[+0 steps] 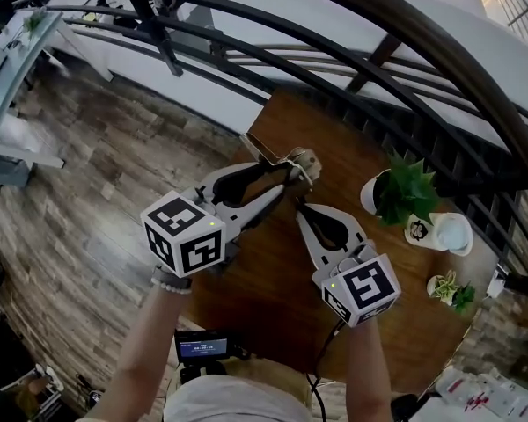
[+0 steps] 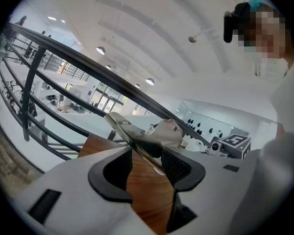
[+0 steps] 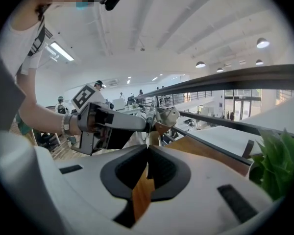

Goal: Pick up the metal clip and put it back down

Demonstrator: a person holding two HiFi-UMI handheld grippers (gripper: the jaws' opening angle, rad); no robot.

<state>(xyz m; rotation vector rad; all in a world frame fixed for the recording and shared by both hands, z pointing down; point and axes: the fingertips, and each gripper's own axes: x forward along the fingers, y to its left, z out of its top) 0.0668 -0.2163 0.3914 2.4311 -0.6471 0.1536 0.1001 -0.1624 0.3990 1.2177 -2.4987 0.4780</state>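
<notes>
Round wooden worktop (image 1: 268, 301) on a mezzanine, dark curved railing (image 1: 246, 25) behind it, open hall below. Landmark: big potted plant (image 1: 407, 192) at the worktop's right edge.

Metal clip (image 1: 301, 161) sits left of the plant, over the worktop's far side near the railing. It looks lifted off the wood, height unclear. Left tool (image 1: 286, 176) is pinching one flat handle of the clip between its pads. The clip body pokes out past the tips, and the handle's free end runs on up-left, away from the plant.

Right tool (image 1: 297, 203) is left of the plant too, just below the clip, tips aimed at it. Its jaws are pressed together with nothing seen between them, and contact with the clip is unclear.

Judgement: pick-up done, set-down remains, and that is the left tool's job. The move is straight down. Bare wood lies under the clip, while the right tool's tip is close by and could get in the way.

A white pot (image 1: 442, 233) and a small plant (image 1: 449, 290) sit below the big plant, well clear of the clip.
</notes>
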